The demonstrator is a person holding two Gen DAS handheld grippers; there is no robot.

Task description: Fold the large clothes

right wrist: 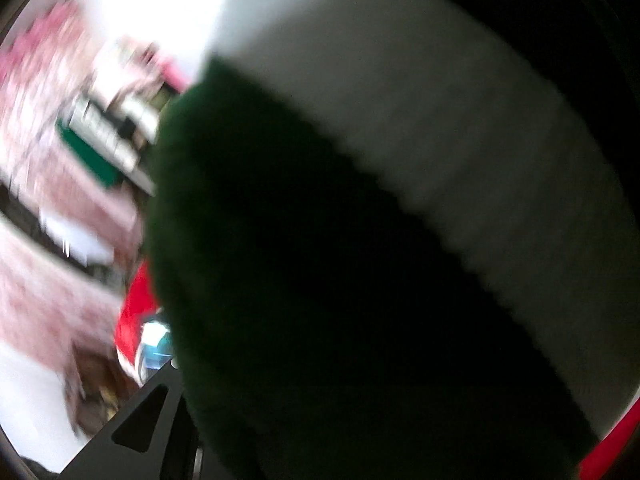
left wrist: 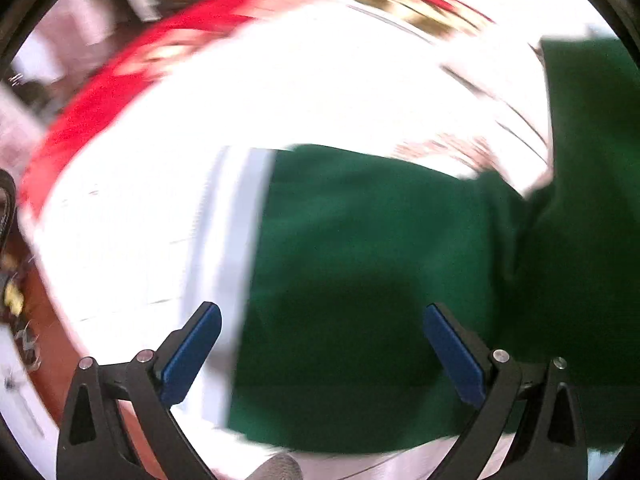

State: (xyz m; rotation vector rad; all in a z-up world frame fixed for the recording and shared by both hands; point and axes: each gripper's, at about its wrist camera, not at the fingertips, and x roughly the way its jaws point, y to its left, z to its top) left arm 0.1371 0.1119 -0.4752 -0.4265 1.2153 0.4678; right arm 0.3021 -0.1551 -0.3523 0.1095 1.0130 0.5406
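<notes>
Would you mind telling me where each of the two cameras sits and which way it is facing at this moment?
Left wrist: on the left gripper, looking along its open blue fingers down at the green garment on a white surface.
Right wrist: on the right gripper, lens almost covered by the green garment; only a black frame piece of the gripper shows, fingers hidden.
Shared: the green garment and the red border.

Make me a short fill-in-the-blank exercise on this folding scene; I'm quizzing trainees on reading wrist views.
1. The garment under the left gripper is dark ____.
2. The left gripper's jaws stand ____, with nothing between them.
3. The pads on the left gripper's fingers are ____ in colour.
4. In the right wrist view, the garment hides the right gripper's ____.

Missing words: green; open; blue; fingertips
</notes>
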